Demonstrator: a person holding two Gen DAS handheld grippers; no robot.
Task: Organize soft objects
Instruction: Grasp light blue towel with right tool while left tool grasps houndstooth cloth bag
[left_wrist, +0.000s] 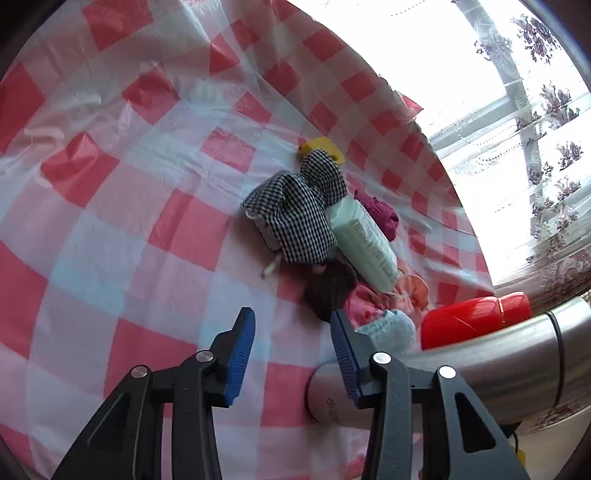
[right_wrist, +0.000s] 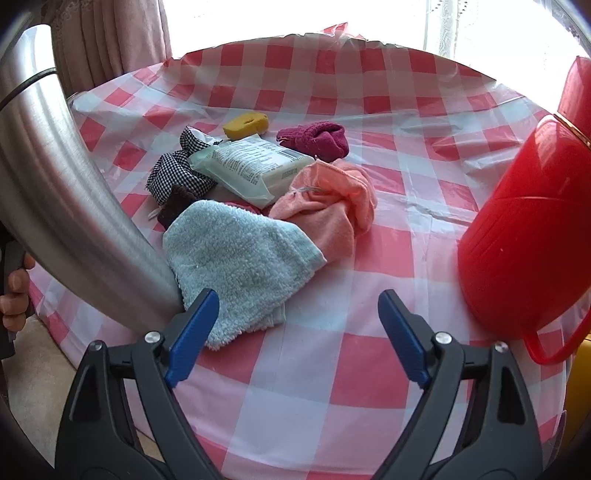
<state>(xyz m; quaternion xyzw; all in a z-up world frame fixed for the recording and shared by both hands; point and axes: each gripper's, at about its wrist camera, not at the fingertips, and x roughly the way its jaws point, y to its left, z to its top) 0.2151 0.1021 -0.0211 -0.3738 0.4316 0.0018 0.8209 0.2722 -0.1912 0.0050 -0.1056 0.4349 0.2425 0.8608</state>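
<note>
Soft pile mid-table on the checked cloth (right_wrist: 369, 240). Blue towel (right_wrist: 240, 258) nearest, just beyond and left of the right gripper (right_wrist: 297, 332), long axis running near-left to far-right. Right gripper released, gaping wide, nothing between the pads. Left gripper (left_wrist: 291, 350) half-spread, empty too, towel off to its right. Right hand likely better placed. Steel flask (right_wrist: 74, 206) touching the towel's left edge; risk of a bump.

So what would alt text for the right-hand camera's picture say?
An open two-fingered tool hangs empty over a red-checked tablecloth, pointing at a pale blue towel amid a pile of cloths, with a red jug at right.
</note>
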